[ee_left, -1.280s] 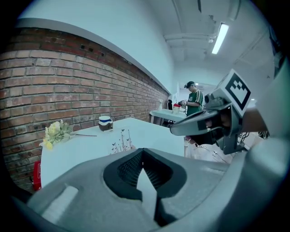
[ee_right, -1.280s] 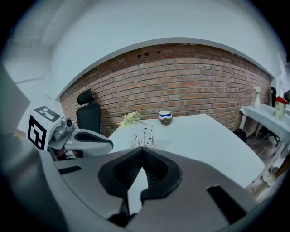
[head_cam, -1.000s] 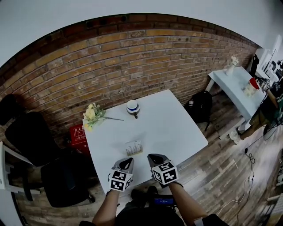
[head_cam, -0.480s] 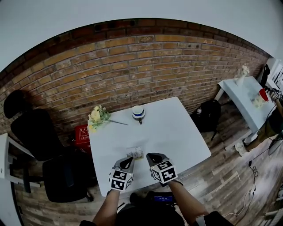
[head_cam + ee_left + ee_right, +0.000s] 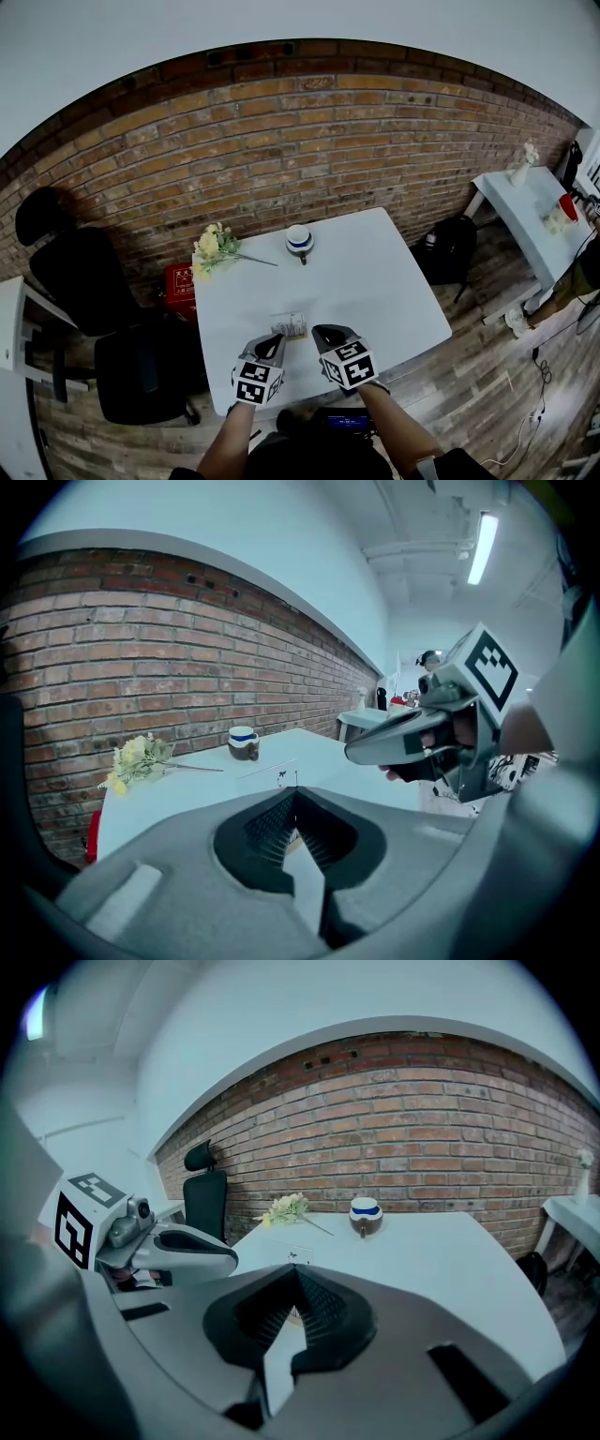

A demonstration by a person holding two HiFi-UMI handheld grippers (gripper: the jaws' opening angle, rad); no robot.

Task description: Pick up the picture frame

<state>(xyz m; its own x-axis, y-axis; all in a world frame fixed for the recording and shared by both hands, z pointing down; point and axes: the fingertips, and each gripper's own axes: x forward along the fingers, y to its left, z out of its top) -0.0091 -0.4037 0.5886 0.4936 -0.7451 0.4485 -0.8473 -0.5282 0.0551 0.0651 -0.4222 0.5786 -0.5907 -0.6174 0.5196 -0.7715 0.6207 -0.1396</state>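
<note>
While both grippers hang side by side over the near edge of the white table (image 5: 384,281), the left gripper (image 5: 271,342) and the right gripper (image 5: 325,334) each have their jaws pressed together with nothing in them. The picture frame (image 5: 289,324) sits on the table just beyond their tips, between the two. Farther back lie yellow flowers (image 5: 216,246) and a cup (image 5: 299,240).

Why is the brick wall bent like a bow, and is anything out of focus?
Head view: the wide-angle lens bows the straight brick wall into an arc. Left gripper view: dark rounded corners, a bright ceiling light. Right gripper view: same dark corners; the cup looks sharp.
</note>
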